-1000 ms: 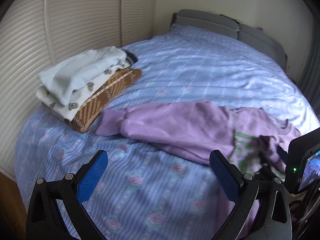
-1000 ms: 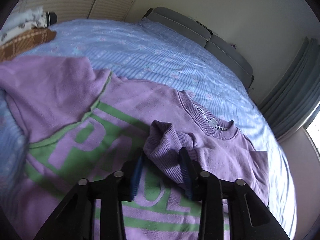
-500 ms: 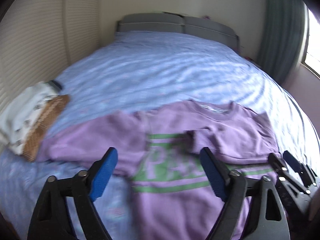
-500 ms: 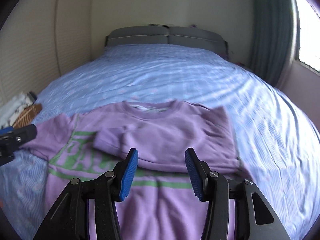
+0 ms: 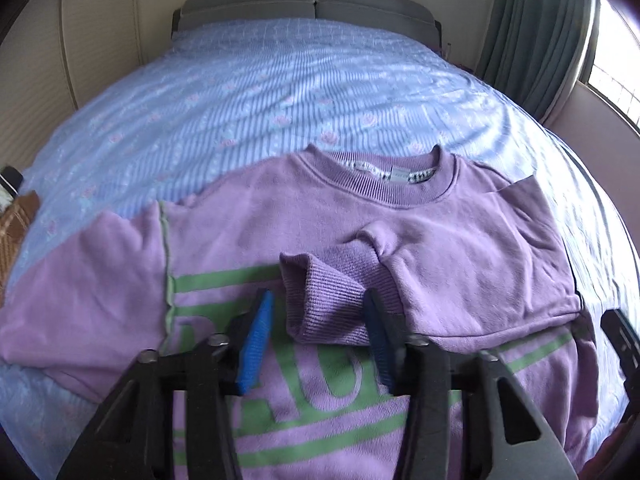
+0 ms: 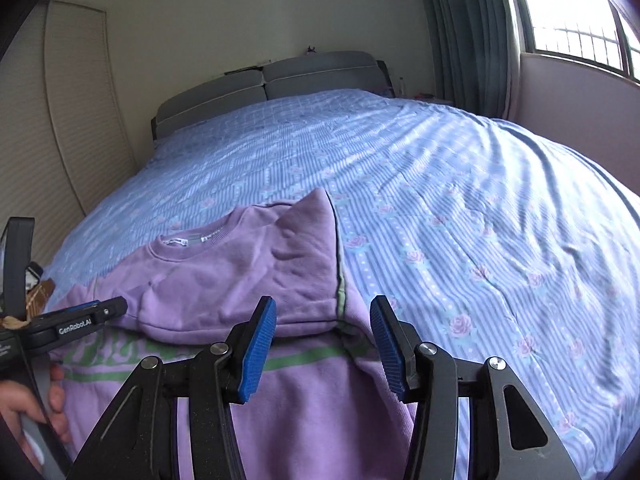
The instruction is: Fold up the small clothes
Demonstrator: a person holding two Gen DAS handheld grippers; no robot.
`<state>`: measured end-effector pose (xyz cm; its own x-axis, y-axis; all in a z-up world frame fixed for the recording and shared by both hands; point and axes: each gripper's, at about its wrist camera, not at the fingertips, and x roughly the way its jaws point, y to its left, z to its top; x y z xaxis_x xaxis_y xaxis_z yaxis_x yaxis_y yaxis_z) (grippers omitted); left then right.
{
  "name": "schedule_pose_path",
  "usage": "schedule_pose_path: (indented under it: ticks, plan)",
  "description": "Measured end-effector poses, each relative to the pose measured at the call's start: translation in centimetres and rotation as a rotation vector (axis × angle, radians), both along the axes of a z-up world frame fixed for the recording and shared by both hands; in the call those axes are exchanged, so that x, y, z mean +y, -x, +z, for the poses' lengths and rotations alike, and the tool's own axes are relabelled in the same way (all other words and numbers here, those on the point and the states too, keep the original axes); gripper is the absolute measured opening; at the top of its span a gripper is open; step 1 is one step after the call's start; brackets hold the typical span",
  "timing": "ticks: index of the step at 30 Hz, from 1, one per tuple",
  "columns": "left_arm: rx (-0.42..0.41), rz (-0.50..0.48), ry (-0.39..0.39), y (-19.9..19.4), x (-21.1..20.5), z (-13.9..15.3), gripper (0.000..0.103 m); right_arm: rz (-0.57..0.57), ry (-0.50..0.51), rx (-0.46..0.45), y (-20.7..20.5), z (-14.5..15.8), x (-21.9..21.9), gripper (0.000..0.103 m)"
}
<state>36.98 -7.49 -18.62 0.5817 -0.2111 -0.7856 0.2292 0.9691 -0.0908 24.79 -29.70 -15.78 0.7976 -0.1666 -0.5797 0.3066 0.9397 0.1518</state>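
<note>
A purple sweatshirt (image 5: 460,248) with green lettering lies face up on the blue bed (image 5: 280,92). One sleeve is folded across its chest. That sleeve's ribbed cuff (image 5: 328,300) sits between the blue pads of my left gripper (image 5: 318,324), whose jaws are closing; the left pad still stands clear of the cuff. In the right wrist view my right gripper (image 6: 324,340) hovers open over the sweatshirt (image 6: 248,280), above its folded side edge, with nothing gripped.
Folded clothes on a brown woven piece (image 5: 16,220) lie at the bed's left edge. A grey headboard (image 6: 280,80) is at the far end, with curtains and a window (image 6: 580,12) on the right. A hand (image 6: 24,408) holds the left tool.
My left gripper swung from near the folded pile to over the sweatshirt's chest and its jaws narrowed. My right gripper let go of the cuff and moved right to the garment's side.
</note>
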Motion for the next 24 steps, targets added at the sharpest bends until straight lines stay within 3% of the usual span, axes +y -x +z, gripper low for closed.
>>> schedule_pose_path:
  ticks: [2, 4, 5, 9, 14, 24]
  plan:
    - [0.017, -0.004, 0.044, -0.1, 0.2, -0.3, 0.024, -0.002, -0.022, 0.006, -0.2, -0.7, -0.4, 0.049]
    - [-0.012, 0.0, 0.038, 0.4, 0.3, -0.1, 0.01, -0.008, -0.028, 0.007, 0.4, -1.1, -0.8, 0.049]
    - [-0.017, -0.004, 0.037, 0.6, 0.4, 0.0, 0.008, -0.013, -0.027, 0.007, 0.6, -1.2, -0.9, 0.049]
    - [-0.03, -0.006, 0.063, 1.6, 1.3, 0.4, 0.008, -0.041, -0.034, -0.028, 1.4, -1.6, -1.4, 0.049]
    - [-0.015, 0.009, 0.027, 2.1, 1.7, -0.8, 0.008, -0.036, -0.03, -0.026, 1.3, -2.1, -1.6, 0.049]
    - [-0.023, 0.017, -0.035, 1.6, 0.7, -1.5, 0.011, -0.026, -0.029, 0.078, 0.3, -4.5, -1.8, 0.049]
